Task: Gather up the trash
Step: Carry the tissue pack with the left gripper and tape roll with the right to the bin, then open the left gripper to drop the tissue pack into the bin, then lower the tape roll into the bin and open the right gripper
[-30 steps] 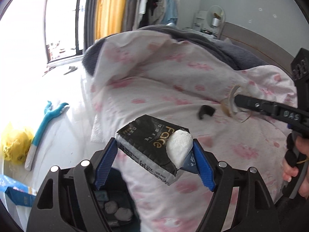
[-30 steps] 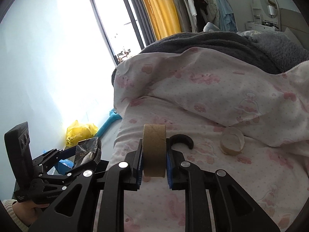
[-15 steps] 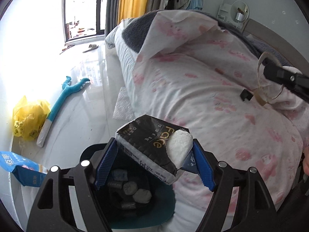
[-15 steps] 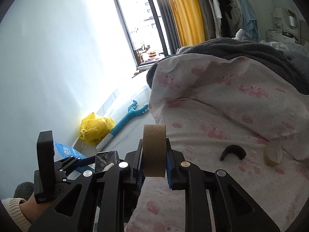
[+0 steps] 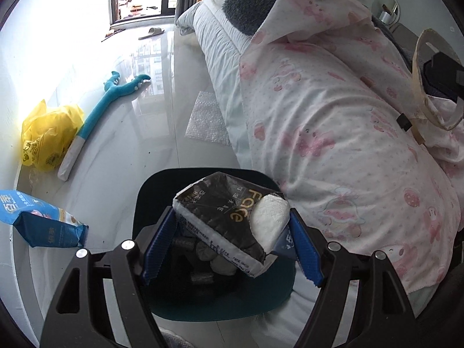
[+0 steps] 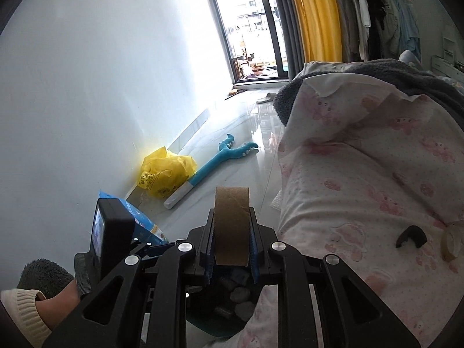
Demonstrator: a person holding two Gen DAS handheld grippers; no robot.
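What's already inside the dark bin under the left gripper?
Inside the bin lie several crumpled grey-white wads and a dark cylindrical piece. The tissue pack held in the left gripper covers much of the opening, so the rest is hidden.

Black left gripper [image 5: 232,249] and right gripper [image 6: 232,249]: blue ribbed jaws, silver screws; cream knit cuff [image 6: 21,316], bare skin.

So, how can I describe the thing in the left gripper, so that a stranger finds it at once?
Start at the bed with the pink-print quilt; beside it on the floor stands a dark bin. Above the bin, the left gripper clamps a black tissue pack. Only it has gold lettering and white tissue bulging out.
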